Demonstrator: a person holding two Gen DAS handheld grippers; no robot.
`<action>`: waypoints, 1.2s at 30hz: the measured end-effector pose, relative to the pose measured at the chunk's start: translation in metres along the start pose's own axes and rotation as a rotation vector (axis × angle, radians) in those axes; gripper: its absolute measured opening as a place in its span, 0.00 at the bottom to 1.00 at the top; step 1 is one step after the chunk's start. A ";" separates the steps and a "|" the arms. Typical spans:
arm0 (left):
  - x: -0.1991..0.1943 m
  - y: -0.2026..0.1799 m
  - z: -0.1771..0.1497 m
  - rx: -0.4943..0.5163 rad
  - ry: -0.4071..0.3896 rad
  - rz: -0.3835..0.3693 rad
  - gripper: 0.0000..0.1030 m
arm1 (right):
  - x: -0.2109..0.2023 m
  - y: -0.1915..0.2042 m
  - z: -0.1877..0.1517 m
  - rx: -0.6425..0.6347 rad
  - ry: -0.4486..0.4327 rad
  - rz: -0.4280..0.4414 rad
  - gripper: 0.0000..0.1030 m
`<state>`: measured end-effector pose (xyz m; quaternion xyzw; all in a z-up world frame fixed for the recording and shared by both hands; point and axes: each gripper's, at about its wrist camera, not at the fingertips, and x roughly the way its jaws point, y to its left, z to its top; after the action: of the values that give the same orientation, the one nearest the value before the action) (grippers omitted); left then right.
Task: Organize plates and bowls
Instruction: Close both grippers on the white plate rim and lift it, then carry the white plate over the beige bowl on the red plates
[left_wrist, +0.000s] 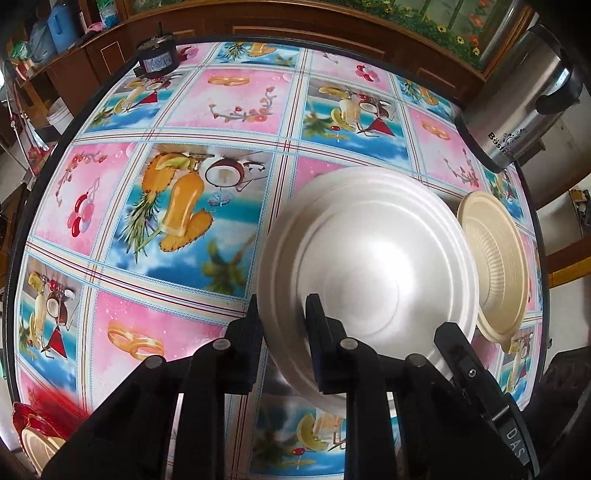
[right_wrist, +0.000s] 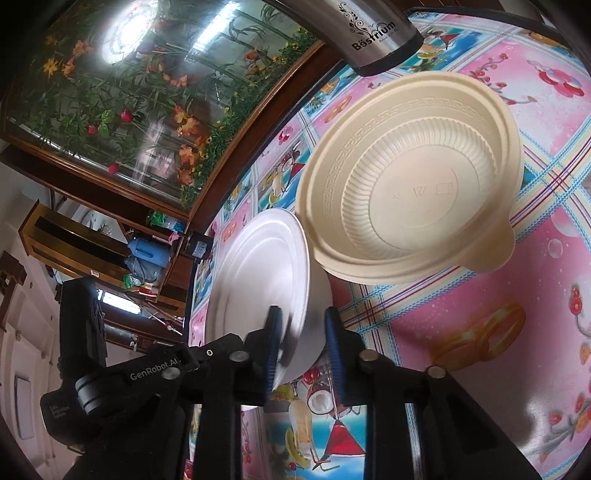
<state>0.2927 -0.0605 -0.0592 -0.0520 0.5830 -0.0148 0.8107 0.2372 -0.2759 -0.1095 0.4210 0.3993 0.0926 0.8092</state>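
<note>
Pinching the white bowl's (left_wrist: 369, 258) rim: steeply down-tilted left gripper (left_wrist: 284, 328), shallower right gripper (right_wrist: 303, 350), both clamped.

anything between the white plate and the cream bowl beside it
Nothing visible: the white plate, gripped at its rim by the left gripper and the right gripper, sits right next to the cream bowl, rims nearly meeting.
</note>
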 end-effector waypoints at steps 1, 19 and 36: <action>0.000 -0.001 0.000 0.002 -0.002 0.001 0.19 | 0.000 0.001 0.000 -0.004 -0.004 -0.004 0.18; -0.015 0.001 -0.028 -0.024 0.002 -0.003 0.19 | -0.010 -0.005 -0.004 0.016 0.003 -0.005 0.15; -0.048 -0.001 -0.106 -0.005 -0.019 -0.094 0.19 | -0.074 -0.010 -0.055 -0.052 -0.015 -0.047 0.15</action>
<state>0.1773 -0.0644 -0.0471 -0.0818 0.5723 -0.0509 0.8144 0.1460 -0.2851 -0.0933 0.3911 0.4005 0.0804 0.8247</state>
